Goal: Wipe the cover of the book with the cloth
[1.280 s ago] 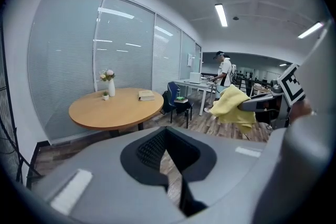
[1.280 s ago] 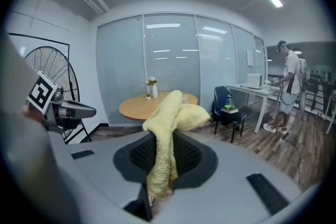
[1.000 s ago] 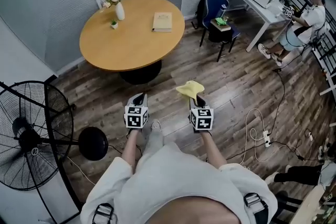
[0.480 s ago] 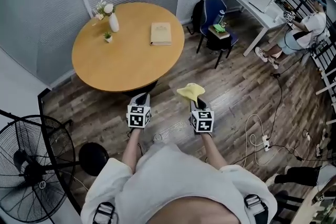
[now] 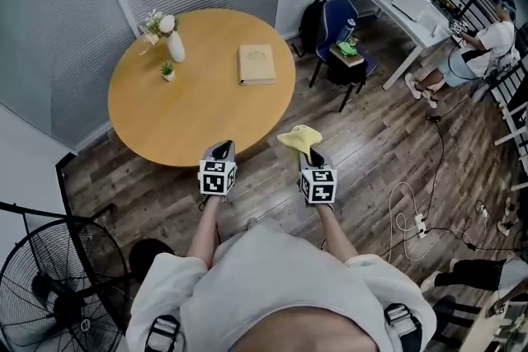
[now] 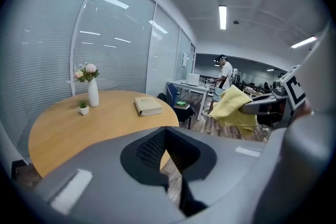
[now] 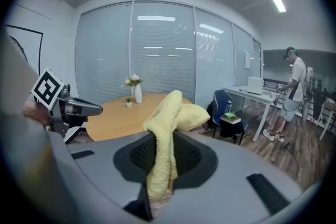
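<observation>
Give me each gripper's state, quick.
Left gripper: closed, holding nothing.
Right gripper: closed on the yellow cloth.

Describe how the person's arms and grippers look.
Both the left gripper and right gripper have grey bodies, dark ribbed pads, and a cube of black-and-white square markers. The person wears a white top with short sleeves and grey shoulder straps.
</observation>
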`<state>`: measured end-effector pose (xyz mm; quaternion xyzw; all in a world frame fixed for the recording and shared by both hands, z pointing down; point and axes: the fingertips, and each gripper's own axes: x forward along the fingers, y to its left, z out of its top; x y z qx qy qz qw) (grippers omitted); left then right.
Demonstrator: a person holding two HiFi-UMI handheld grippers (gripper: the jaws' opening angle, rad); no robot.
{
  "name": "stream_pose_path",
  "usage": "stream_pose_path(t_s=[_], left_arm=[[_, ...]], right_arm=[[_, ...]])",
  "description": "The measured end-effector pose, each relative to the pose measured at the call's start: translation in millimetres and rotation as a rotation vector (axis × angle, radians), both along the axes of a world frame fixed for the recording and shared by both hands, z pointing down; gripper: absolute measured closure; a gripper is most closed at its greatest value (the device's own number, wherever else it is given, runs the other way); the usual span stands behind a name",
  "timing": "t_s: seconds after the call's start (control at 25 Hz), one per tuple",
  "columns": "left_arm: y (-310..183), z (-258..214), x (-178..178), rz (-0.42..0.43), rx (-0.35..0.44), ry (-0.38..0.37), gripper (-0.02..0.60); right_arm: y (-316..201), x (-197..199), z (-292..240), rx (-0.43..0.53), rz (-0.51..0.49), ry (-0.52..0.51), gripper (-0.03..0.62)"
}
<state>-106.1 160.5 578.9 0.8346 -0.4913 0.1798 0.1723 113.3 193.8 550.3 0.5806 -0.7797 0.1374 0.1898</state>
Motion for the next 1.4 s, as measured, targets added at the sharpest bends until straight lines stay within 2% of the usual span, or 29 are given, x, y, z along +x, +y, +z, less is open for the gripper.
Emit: stream_pose_path(t_s=[0.32,0.84,1.08,1.4], left_arm=[[-29,3,-9,0.024,-0.001,-0.009,0.572],[-33,23,-9,0.016,-0.038,-0.020,0.572],[-61,28,-8,0.001,-0.046,-0.028,0.572],[-122,32,-1,-0.002,-0.060,-0.044,0.572]], right_arm=[[-25,-11,6,-0.008,0.010,-0.002,0.526],[-33,-13,26,-0.045,-0.008,-0.015,0.526],[-60,-13,33,-0.054,-0.022,-0.028,0.526],[-122,-6,44,-0.069,-0.029,-0.041,0.526]])
